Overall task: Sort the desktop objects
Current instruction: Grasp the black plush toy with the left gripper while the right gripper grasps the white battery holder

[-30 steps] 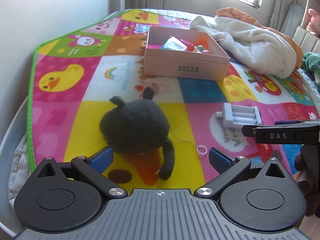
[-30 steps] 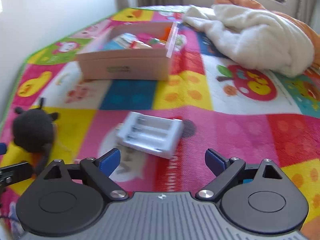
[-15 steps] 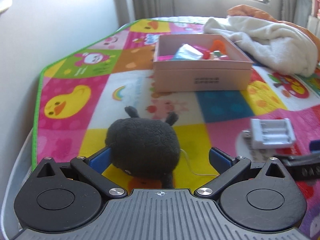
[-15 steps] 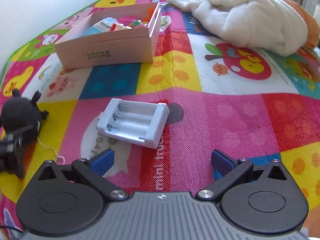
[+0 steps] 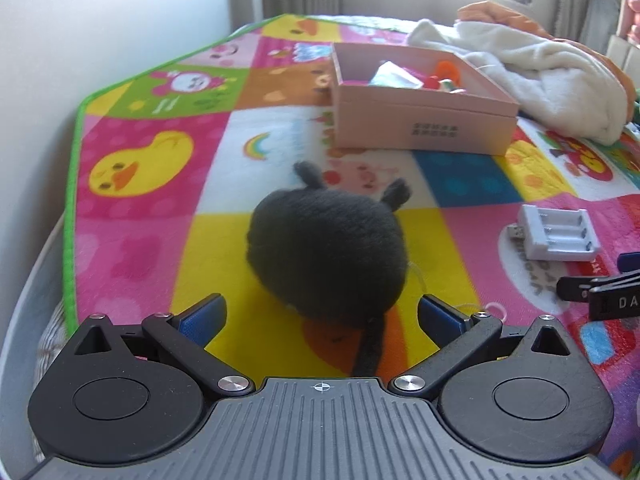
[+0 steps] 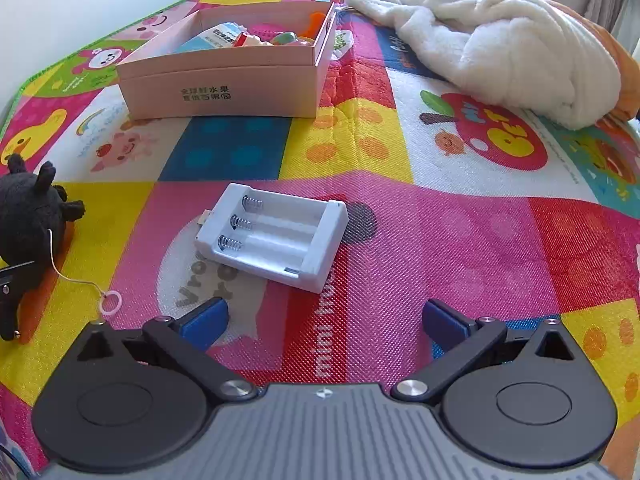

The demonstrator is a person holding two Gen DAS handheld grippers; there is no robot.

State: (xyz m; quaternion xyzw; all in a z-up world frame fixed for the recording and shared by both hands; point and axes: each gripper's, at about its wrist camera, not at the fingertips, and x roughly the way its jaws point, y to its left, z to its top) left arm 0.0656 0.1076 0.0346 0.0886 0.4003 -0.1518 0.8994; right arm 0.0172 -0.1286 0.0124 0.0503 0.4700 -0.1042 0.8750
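Note:
A black plush toy (image 5: 326, 256) lies on the colourful play mat, just ahead of my open left gripper (image 5: 320, 316); its tail reaches back between the fingers. It also shows at the left edge of the right wrist view (image 6: 28, 216), with a thin cord and white ring (image 6: 111, 303). A white battery holder (image 6: 272, 236) lies just beyond my open, empty right gripper (image 6: 324, 320); it also shows in the left wrist view (image 5: 558, 232). A pink open box (image 5: 420, 100) holding several small items stands farther back, also in the right wrist view (image 6: 224, 80).
A white fleece blanket (image 6: 500, 40) over orange fabric is bunched at the back right. The mat's green edge (image 5: 74, 200) runs along the left beside a white wall. The right gripper's black finger (image 5: 592, 292) enters the left wrist view at right.
My left gripper has come closer to the plush toy, which now fills the space just ahead of the fingers. My right gripper has closed in on the battery holder.

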